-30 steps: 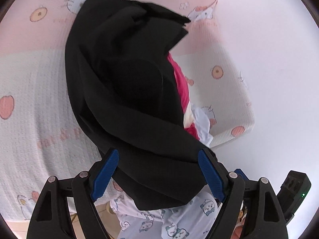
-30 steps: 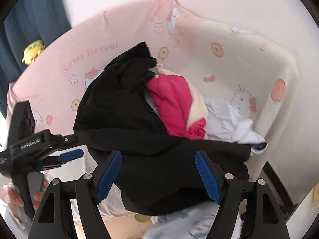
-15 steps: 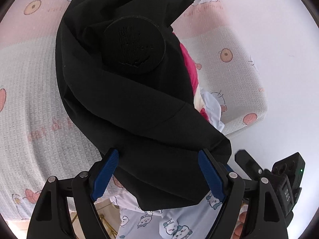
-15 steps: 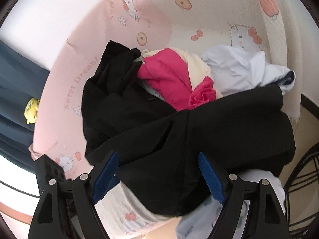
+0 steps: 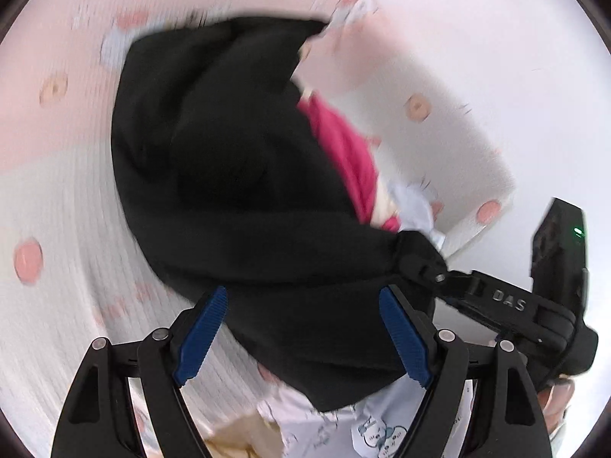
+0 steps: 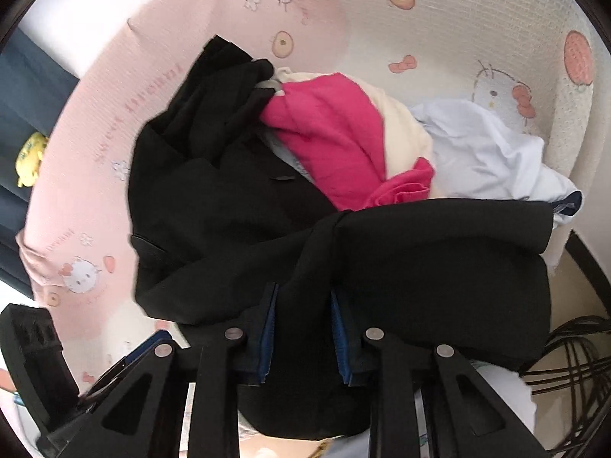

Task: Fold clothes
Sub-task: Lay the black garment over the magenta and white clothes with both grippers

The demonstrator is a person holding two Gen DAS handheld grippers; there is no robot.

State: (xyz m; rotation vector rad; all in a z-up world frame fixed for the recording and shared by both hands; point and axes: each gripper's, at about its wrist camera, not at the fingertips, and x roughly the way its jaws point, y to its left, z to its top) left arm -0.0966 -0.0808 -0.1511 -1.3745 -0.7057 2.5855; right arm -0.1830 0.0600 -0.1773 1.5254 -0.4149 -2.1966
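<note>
A black garment lies crumpled on a bed, draped over a pile of clothes. My right gripper is shut on a fold of its near edge, blue pads pressed into the cloth. In the left wrist view the same black garment spreads ahead of my left gripper, which stands open with the cloth's edge lying between its fingers. The right gripper shows there too, pinching the garment's right corner. A pink garment, a cream one and a white shirt lie beside the black one.
The bed carries a pink and white cartoon-cat sheet. A pale printed cloth hangs at the bed's near edge. Black cables or a wire rack sit on the floor at right. A yellow plush toy hangs against dark curtains at left.
My right gripper has shut on the black garment's near fold. The left gripper has shifted, its view blurred by motion, and the right gripper now reaches into its view.
</note>
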